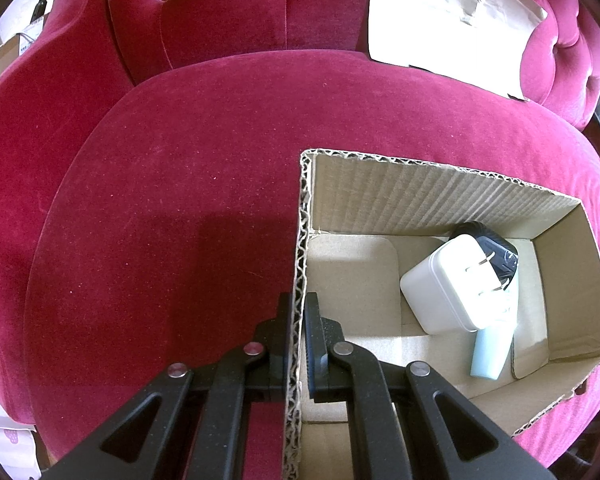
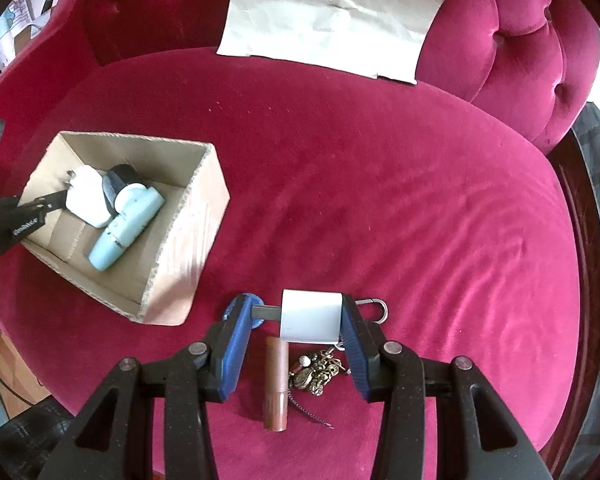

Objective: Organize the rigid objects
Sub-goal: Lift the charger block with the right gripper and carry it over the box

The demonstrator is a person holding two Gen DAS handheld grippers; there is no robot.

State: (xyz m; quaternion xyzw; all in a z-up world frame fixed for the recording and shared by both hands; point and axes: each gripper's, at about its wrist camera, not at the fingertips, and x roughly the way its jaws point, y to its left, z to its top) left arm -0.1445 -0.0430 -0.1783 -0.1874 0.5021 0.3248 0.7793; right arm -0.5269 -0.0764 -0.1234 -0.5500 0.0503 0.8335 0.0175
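Note:
A cardboard box [image 1: 420, 196] [image 2: 204, 240] sits on a crimson velvet seat. It holds a white plug adapter [image 1: 444, 284] [image 2: 86, 196], a pale blue device [image 1: 494, 344] [image 2: 124, 228] and a black item [image 1: 496, 248]. My left gripper [image 1: 298, 320] is shut on the box's left wall; it shows at the left edge of the right wrist view [image 2: 56, 200]. My right gripper [image 2: 296, 320] is open around a white block [image 2: 310, 316], whose right side touches one finger. Below lie a brown tube [image 2: 276, 384], a brass keychain [image 2: 318, 368], a blue disc [image 2: 256, 304] and a carabiner [image 2: 374, 310].
A crumpled sheet of brown paper [image 2: 332, 12] [image 1: 440, 16] leans against the tufted backrest. The seat cushion [image 2: 400, 200] spreads wide to the right of the box. A dark wooden frame [image 2: 588, 280] edges the seat on the right.

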